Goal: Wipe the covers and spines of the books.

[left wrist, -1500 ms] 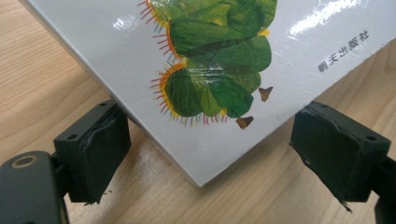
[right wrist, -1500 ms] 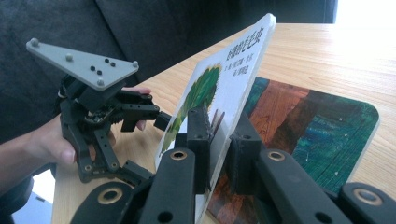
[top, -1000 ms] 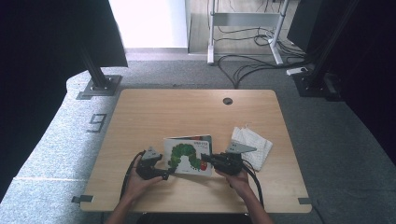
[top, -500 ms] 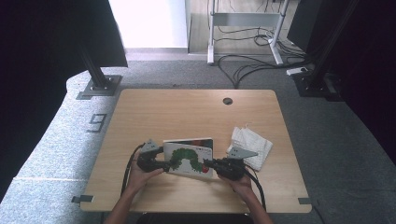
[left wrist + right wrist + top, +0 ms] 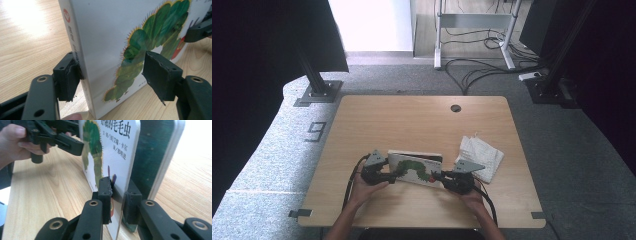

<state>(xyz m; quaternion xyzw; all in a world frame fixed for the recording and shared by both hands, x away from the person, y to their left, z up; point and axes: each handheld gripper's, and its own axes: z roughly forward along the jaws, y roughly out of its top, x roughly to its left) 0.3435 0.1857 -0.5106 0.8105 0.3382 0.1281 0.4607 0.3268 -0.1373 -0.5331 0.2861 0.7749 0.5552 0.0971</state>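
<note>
I see the caterpillar book [image 5: 414, 168] propped near the table's [image 5: 412, 120] near edge, open wood beyond; my right gripper [image 5: 117, 192] pinches the front cover, jaws narrow; my left gripper [image 5: 110, 75] straddles the spine edge, jaws just closing, one pad touching, the other apart; folded cloth [image 5: 479, 156] just right.

Each black gripper [image 5: 388, 176] carries a grey three-cornered plate [image 5: 375, 159], brass-ringed screw holes and a black cable [image 5: 349, 181].

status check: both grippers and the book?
Right gripper clamped on front cover. Left gripper jaws just closing around spine side, right pad off. Book propped on table. White cloth clear.
</note>
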